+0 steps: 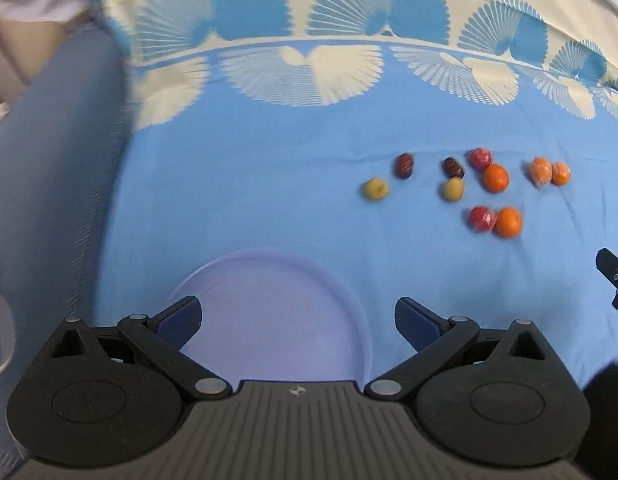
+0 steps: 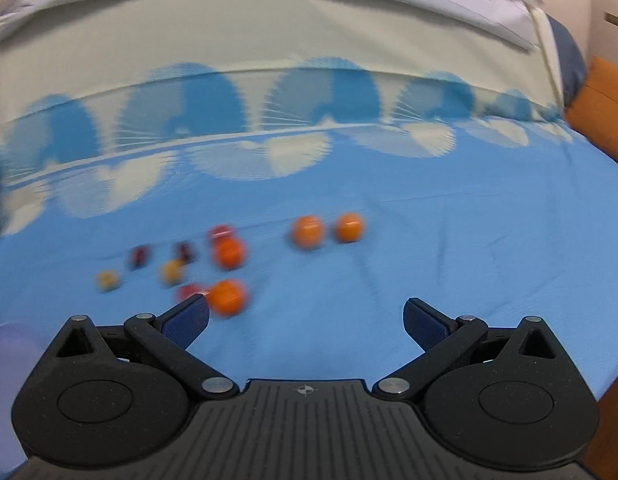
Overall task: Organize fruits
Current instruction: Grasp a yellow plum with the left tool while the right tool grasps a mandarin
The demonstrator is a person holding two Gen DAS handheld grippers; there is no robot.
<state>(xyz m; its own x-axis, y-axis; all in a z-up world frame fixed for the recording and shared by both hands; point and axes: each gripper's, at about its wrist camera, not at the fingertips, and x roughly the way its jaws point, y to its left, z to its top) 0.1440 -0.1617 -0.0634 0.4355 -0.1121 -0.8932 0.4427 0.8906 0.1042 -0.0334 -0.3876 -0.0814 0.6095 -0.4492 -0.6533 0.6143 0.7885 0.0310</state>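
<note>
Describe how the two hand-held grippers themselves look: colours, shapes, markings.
Both look identical. The left hand-held gripper and the right hand-held gripper have matte black ribbed bodies with a small crosshair mark, round black housings at each side, black linkage arms with silver pivot pins, and dark blue textured pads on the fingers. No cables or sleeves show.

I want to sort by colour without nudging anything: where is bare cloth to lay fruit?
Bare cloth runs between the plate and the yellow-green fruit, and left of it. Crowded: around the oranges and red fruits.
</note>
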